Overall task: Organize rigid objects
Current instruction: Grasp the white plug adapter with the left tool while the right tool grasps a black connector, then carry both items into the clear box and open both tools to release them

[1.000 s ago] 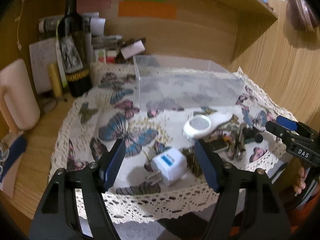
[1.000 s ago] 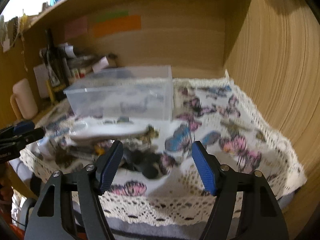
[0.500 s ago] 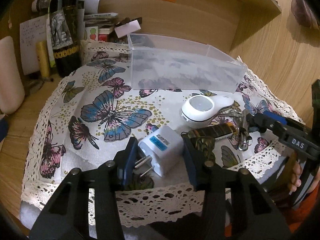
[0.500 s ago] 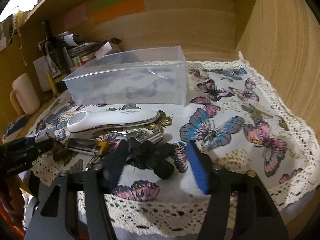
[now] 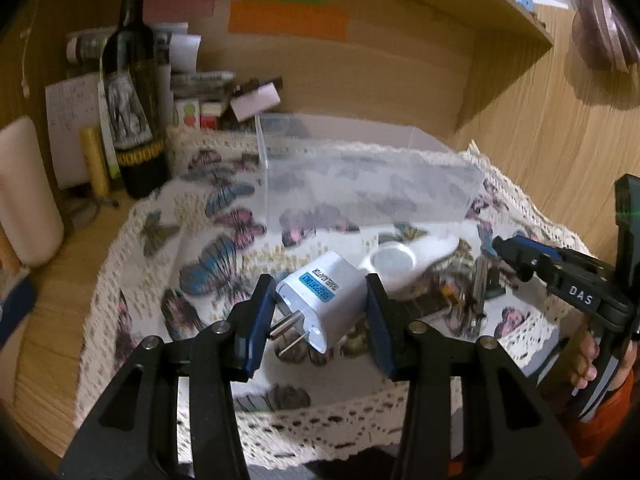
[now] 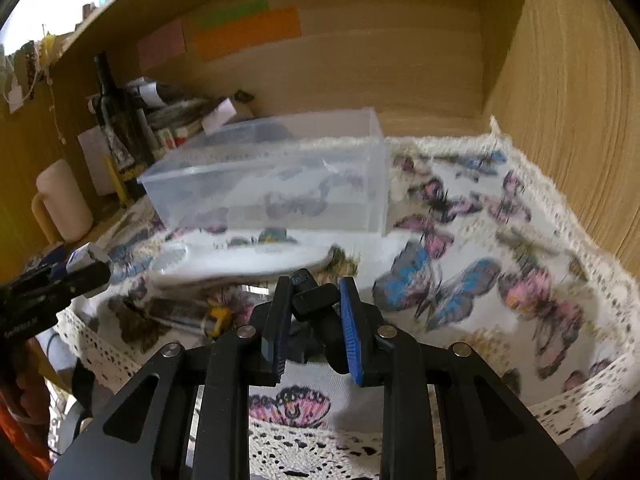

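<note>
White plug (image 5: 320, 300) sits squeezed in the left gripper (image 5: 320, 320), up off the cloth (image 5: 160, 240). Right gripper (image 6: 314, 316) pinches a black part (image 6: 314, 300). Both look picked up; next, each should go into the clear box (image 6: 272, 176) at the far side.

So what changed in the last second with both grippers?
The left gripper closed on the white plug adapter with the blue label and lifted it. The right gripper closed on the black clip-like object. The clear plastic box and white handheld device stayed put.
</note>
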{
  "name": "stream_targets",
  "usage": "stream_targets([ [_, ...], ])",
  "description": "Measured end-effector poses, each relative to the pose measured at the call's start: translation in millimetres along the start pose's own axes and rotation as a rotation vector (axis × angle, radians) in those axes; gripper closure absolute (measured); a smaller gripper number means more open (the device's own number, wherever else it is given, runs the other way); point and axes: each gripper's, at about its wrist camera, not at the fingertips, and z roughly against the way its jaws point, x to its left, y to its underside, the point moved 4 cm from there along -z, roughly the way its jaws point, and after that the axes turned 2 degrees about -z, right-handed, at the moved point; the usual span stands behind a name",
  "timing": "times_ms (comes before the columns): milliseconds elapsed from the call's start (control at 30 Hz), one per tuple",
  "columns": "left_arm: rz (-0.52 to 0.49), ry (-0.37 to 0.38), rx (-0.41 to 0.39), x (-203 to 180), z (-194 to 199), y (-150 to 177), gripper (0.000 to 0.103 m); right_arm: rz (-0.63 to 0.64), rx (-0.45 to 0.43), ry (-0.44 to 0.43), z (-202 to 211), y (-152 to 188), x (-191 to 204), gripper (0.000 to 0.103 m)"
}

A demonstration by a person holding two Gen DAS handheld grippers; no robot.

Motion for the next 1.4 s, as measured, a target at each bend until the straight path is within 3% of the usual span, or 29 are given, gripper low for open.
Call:
stream_targets([
  [367,-0.049,-0.040,-0.119,8.5,15.4,-70.7,0.058,0.077,-0.165,0.033,25.2,-67.3,7.6,0.082],
  [733,-0.036,-0.043,-0.129,20.8,-7.9,-132.9,0.058,0.106,-0.228,0.017,6.6,-132.7,14.8,0.082],
  [1000,-0.040,-0.033,-0.022,19.6,-66.9,-152.3,0.058,0.115,-0.129,0.006,-48.2,-151.6,10.2,0.082],
  [1400,-0.093,-0.008,0.183,-0.9,-151.8,-131.0,0.058,0.144,0.127,-0.001,-133.8,-121.9,4.3,0.082],
])
